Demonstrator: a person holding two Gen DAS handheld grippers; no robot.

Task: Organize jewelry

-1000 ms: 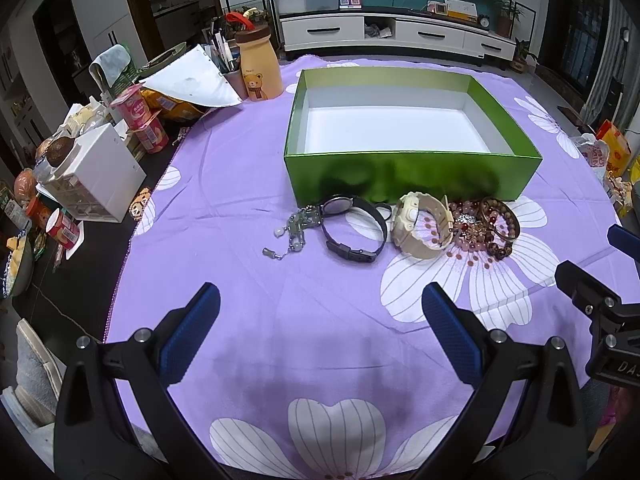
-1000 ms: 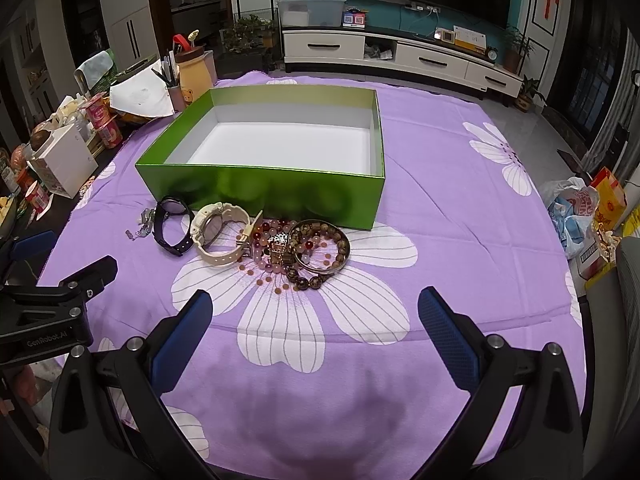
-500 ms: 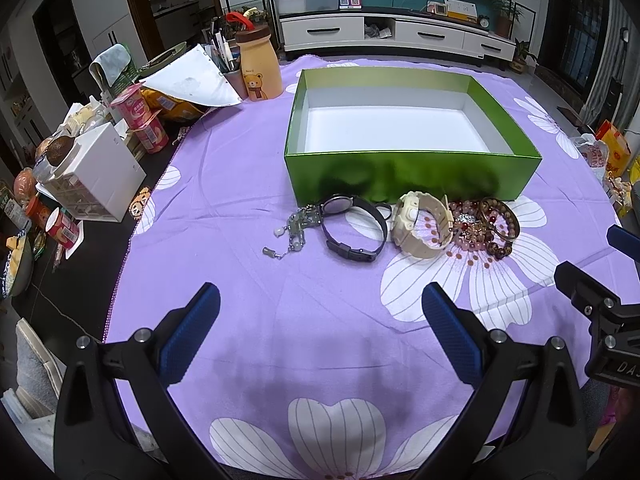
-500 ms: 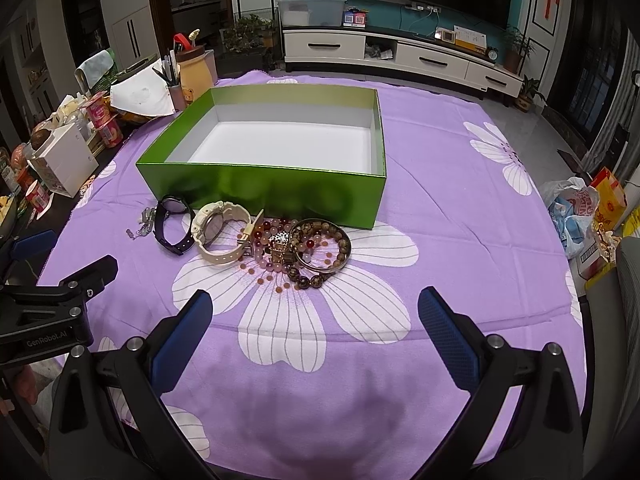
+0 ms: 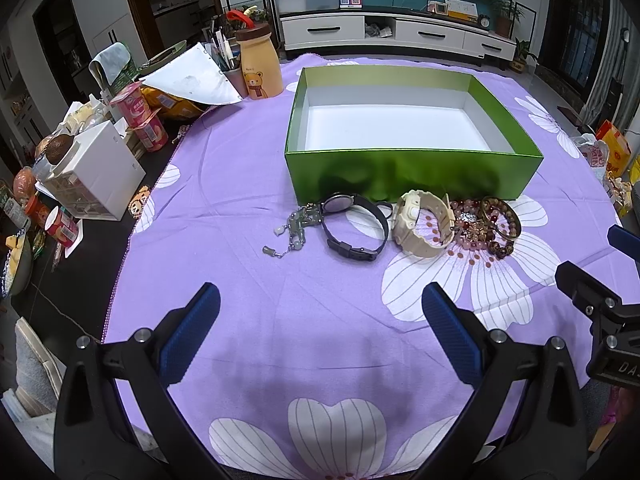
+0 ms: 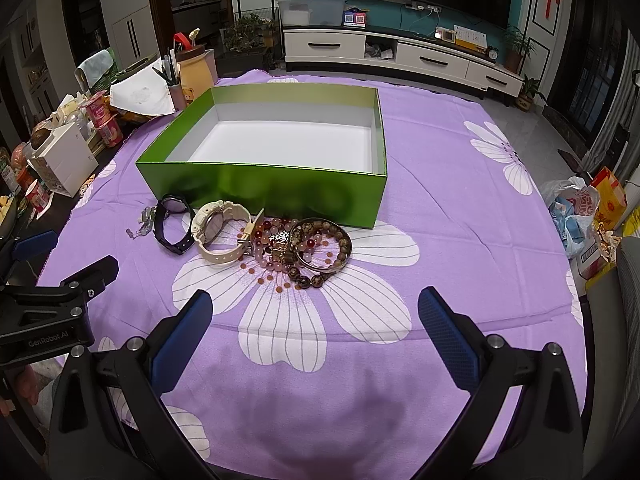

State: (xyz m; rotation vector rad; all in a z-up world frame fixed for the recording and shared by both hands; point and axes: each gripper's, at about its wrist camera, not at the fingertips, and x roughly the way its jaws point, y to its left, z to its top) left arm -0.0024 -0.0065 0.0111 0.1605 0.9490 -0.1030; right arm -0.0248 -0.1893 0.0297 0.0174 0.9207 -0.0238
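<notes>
Jewelry row, black wristwatch (image 5: 352, 226) to brown bead bracelets (image 6: 322, 246), unmoved at 12 o'clock before empty green cardboard box (image 5: 412, 176); both grippers' jaws wide open, w/ nothing sorted yet.

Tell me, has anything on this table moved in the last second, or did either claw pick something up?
Nothing visibly changed. Both claws, left and right, stay open and empty above the purple cloth. The black watch, cream watch, bead bracelets and small green chain lie where they were in front of the green box, which holds nothing.
</notes>
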